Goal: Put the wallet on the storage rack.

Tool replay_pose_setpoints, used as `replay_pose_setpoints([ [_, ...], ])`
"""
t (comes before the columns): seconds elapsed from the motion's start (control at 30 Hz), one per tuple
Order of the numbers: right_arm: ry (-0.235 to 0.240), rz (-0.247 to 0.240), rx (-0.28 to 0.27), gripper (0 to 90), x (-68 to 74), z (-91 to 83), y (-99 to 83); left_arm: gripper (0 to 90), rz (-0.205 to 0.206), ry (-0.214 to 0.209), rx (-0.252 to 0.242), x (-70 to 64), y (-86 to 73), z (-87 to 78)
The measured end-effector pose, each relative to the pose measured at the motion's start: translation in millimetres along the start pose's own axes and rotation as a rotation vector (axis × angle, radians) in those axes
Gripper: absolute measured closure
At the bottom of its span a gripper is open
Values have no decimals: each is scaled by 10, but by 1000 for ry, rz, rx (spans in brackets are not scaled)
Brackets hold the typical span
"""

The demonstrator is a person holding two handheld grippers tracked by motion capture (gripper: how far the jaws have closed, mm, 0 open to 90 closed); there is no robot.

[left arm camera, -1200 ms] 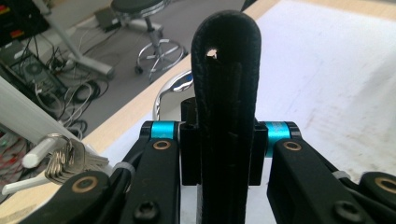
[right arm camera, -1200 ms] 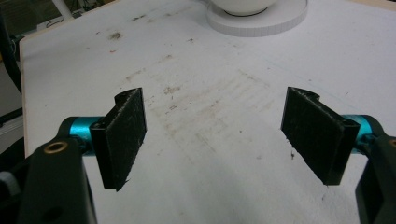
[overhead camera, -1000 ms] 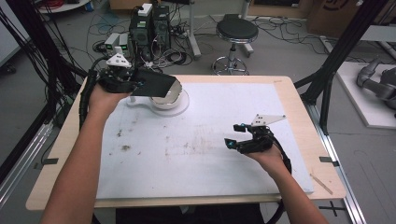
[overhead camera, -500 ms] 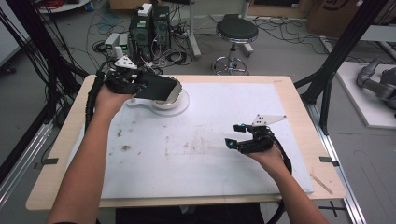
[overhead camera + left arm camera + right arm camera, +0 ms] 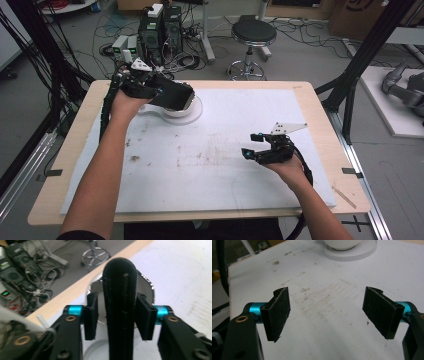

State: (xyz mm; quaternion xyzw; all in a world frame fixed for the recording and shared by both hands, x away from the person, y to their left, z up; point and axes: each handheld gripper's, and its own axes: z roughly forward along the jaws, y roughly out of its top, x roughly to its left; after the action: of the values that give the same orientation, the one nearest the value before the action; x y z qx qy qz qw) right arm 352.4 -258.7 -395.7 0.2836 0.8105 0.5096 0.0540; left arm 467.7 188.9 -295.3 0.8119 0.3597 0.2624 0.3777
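High view: your left gripper [image 5: 167,95] stood at about 11 o'clock on the bench [image 5: 320,115], carrying a flat black object [image 5: 175,95] above a white bowl-like vessel [image 5: 182,107] that sat on a round white base [image 5: 197,112]. The object pointed toward 3 o'clock from the gripper and overlapped the vessel's near rim; whether the two touched could not be told. A white sheet [image 5: 225,165], marked with brownish stains near its middle, covered most of the bench.

Left gripper view: the fingers [image 5: 91,315] were drawn narrow against the black object [image 5: 121,310], one pad on each flat side, the object's rounded edge rising upright toward 12 o'clock. Behind it lay the shiny inside of the vessel [image 5: 145,287].

Your right gripper [image 5: 260,150] was at about 4 o'clock on the bench, well apart from the left one, with its grey three-cornered plate toward 1 o'clock of the hand.

Right gripper view: the fingers [image 5: 278,312] stood wide, with nothing between them, above the stained sheet [image 5: 324,302]. The white vessel [image 5: 342,243] on its round base [image 5: 359,252] lay at 12 o'clock, far ahead of the fingers.

Beyond the bench's far edge, a round stool [image 5: 252,35] stood on the floor at 12 o'clock.
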Motion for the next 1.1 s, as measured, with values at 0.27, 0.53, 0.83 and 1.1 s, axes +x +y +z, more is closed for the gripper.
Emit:
replay_pose_setpoints([
  [0.27, 16, -16, -4, 228, 33, 9, 2, 487, -40, 90, -49, 49, 19, -49],
  [0.53, 8, -8, 1, 228, 25, 14, -9, 464, -49, 177, -54, 126, 20, 6],
  [0.83, 7, -6, 8, 228, 2, 31, -20, 458, -33, 191, -58, 124, 42, 42],
  [1.1, 6, -15, 10, 228, 23, 35, -17, 413, -32, 193, -75, 97, 55, -31],
])
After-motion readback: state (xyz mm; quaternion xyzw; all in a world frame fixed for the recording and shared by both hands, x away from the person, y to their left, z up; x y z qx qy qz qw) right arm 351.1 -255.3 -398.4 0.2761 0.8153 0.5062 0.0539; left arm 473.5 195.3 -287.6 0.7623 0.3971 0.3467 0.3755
